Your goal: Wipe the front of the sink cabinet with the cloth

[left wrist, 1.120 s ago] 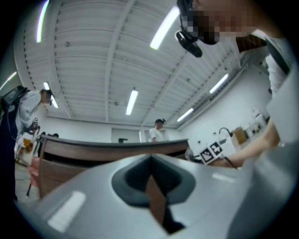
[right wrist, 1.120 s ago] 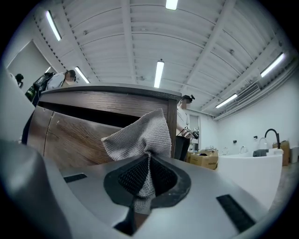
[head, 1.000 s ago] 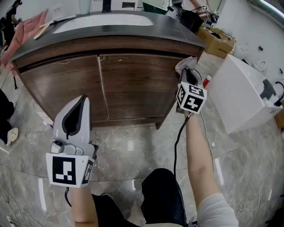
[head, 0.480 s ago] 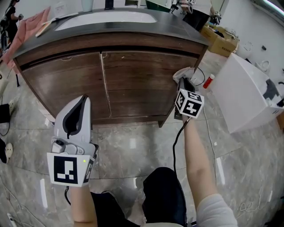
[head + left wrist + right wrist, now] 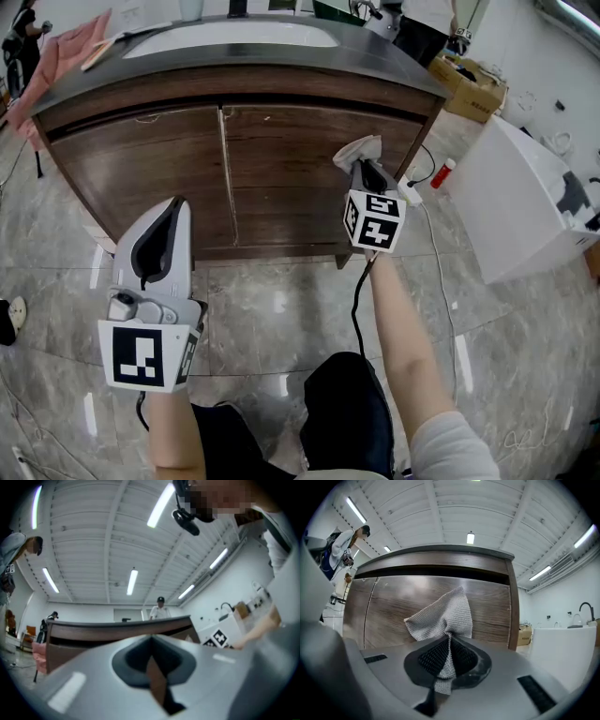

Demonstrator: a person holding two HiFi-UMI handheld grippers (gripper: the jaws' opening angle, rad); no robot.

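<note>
The dark wood sink cabinet fills the upper head view, with two doors under a dark countertop. My right gripper is shut on a grey knitted cloth, which it holds against the right door. In the right gripper view the cloth fans out above the closed jaws of that right gripper, with the wood front right behind it. Low at the left, my left gripper is shut and empty, away from the cabinet; the left gripper tilts up past the countertop toward the ceiling.
A white appliance stands on the floor to the right of the cabinet, with a cardboard box behind it. A pink towel hangs over the countertop's left end. A black cable trails from the right gripper. A person stands beyond the counter.
My right gripper has slid left along the cabinet front with the cloth, from the right edge onto the right door. The left gripper has stayed put.
</note>
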